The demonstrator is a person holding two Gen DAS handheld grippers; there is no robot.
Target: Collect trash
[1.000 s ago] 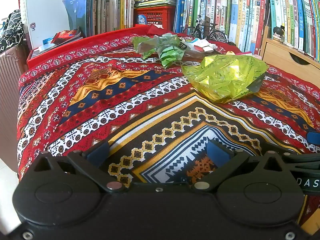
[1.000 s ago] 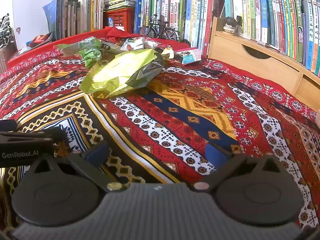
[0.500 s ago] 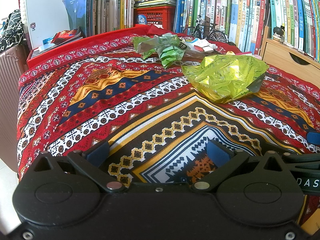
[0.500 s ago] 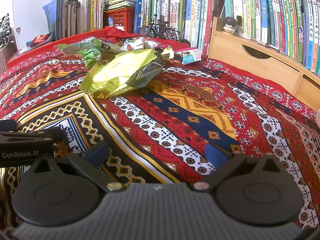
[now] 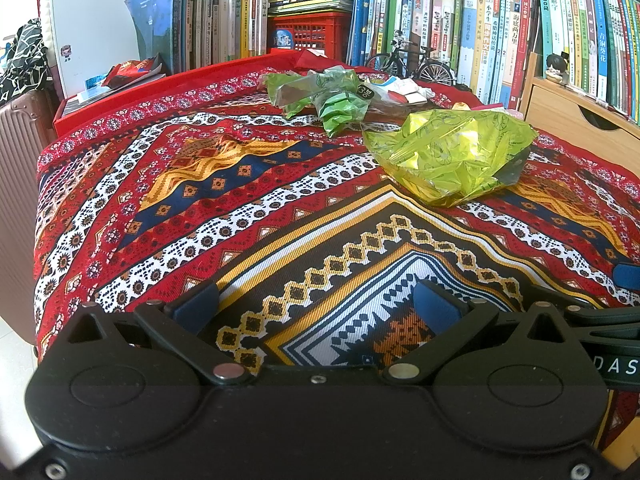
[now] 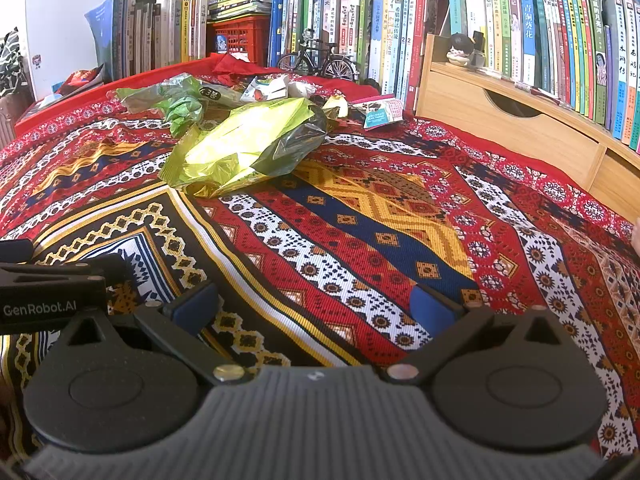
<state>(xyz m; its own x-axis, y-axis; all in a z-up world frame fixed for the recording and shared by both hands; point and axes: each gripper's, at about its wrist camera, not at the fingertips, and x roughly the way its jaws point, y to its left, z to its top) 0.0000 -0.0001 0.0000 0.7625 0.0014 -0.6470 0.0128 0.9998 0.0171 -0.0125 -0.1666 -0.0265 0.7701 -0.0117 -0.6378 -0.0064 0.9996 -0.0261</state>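
we are holding the left gripper [image 5: 316, 300] and right gripper [image 6: 316, 300] wide apart and empty above the patterned cloth [image 5: 248, 216]. the crumpled yellow bag [image 5: 452, 152] is lying well ahead of both, with green wrappers [image 5: 332, 98] lying farther beyond it.

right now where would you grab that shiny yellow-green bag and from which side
Probably the near crumpled edge of the yellow-green bag, coming in low from the front. It lies slumped and puffed on the patterned cloth, and its front flap lifts into folds thin enough to pinch, while the middle looks too wide. The right claw is open, empty and faces it with nothing in between.
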